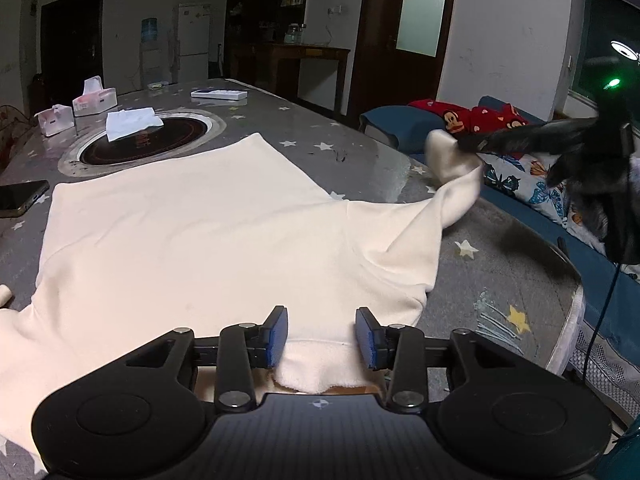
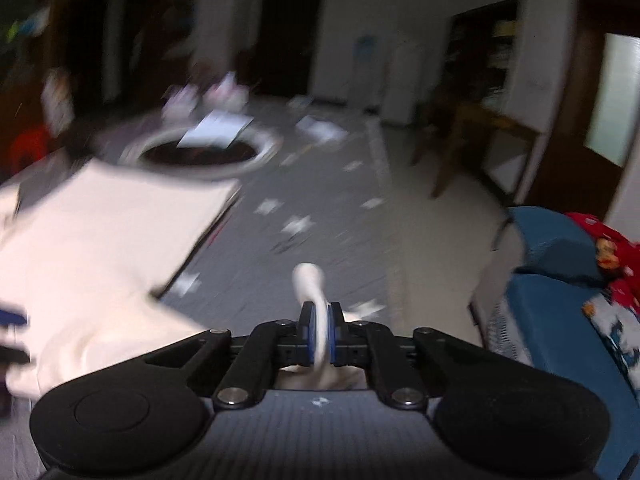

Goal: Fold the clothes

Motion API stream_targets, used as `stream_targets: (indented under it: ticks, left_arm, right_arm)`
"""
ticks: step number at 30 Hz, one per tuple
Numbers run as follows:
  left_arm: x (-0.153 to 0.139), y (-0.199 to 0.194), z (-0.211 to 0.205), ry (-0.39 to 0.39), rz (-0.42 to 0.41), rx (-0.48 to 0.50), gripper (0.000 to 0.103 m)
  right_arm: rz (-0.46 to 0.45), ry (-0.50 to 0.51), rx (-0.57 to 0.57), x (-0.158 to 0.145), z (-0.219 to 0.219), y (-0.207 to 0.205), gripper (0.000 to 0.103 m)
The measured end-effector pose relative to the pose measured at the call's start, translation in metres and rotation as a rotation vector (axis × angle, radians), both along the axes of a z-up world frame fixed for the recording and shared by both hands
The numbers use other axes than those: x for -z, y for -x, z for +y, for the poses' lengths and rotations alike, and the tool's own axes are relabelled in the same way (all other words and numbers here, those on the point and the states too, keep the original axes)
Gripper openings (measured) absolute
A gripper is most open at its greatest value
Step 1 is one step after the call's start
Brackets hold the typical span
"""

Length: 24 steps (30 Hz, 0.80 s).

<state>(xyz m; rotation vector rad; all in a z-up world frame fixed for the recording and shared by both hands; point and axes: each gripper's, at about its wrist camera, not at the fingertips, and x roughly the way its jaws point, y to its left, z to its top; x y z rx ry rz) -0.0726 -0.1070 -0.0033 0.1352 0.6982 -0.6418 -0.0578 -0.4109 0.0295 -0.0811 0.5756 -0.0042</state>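
A cream sweatshirt (image 1: 192,232) lies spread flat on the grey star-patterned table (image 1: 360,152). My left gripper (image 1: 321,322) is open, its blue pads on either side of the collar (image 1: 320,364) at the near edge. My right gripper (image 2: 320,316) is shut on the end of the right sleeve (image 2: 310,280). In the left wrist view it (image 1: 476,145) holds that sleeve (image 1: 448,184) lifted above the table's right edge. The right wrist view is motion-blurred; the sweatshirt body (image 2: 100,240) shows at its left.
An inset round cooktop (image 1: 144,140) with a white cloth (image 1: 130,122) lies beyond the sweatshirt. Tissue boxes (image 1: 94,100), a remote (image 1: 218,94) and a phone (image 1: 20,198) sit on the table. A blue sofa (image 1: 560,216) with red clothing (image 1: 476,116) stands right.
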Motion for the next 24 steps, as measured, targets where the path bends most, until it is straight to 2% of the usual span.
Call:
stream_targets:
  ticks: [3,6,8,10,11,12,13,16,19,23,24]
  left_arm:
    - [0.002,-0.001,0.001,0.008,0.000,-0.003,0.044]
    - [0.002,0.001,0.001,0.009,-0.003,0.001,0.046]
    - [0.001,0.001,-0.002,0.008,-0.006,0.012,0.048]
    - [-0.001,0.000,-0.010,0.007,-0.011,0.030,0.048]
    - [-0.002,-0.001,-0.014,0.007,-0.014,0.039,0.048]
    - [-0.004,-0.001,-0.017,0.007,-0.016,0.048,0.048]
    - [-0.005,-0.001,-0.021,0.007,-0.019,0.057,0.048]
    - [-0.008,-0.002,-0.033,0.006,-0.027,0.084,0.048]
    - [-0.011,-0.004,-0.044,0.006,-0.034,0.111,0.048]
    - [-0.014,-0.006,-0.061,0.005,-0.043,0.148,0.048]
    - [-0.014,-0.008,-0.067,0.005,-0.044,0.159,0.048]
  right_arm:
    - [-0.039,-0.108,0.114,-0.003,-0.030,0.020,0.007]
    - [0.008,-0.086,0.221,0.011,-0.049,0.035,0.010]
    - [0.040,-0.098,0.250,0.018,-0.057,0.042,0.010]
    - [0.017,-0.116,0.221,0.014,-0.054,0.046,0.013]
    - [0.001,-0.128,0.192,0.010,-0.050,0.045,0.018]
    - [-0.015,-0.141,0.161,0.005,-0.045,0.043,0.033]
    - [-0.026,-0.154,0.130,0.000,-0.040,0.039,0.036]
    - [0.004,-0.149,0.036,-0.005,-0.021,0.015,0.036]
    - [0.083,-0.118,-0.039,0.004,-0.002,-0.016,0.036]
    - [0.199,-0.051,-0.084,0.023,0.016,-0.052,0.034]
    - [0.221,-0.029,-0.091,0.027,0.019,-0.058,0.029]
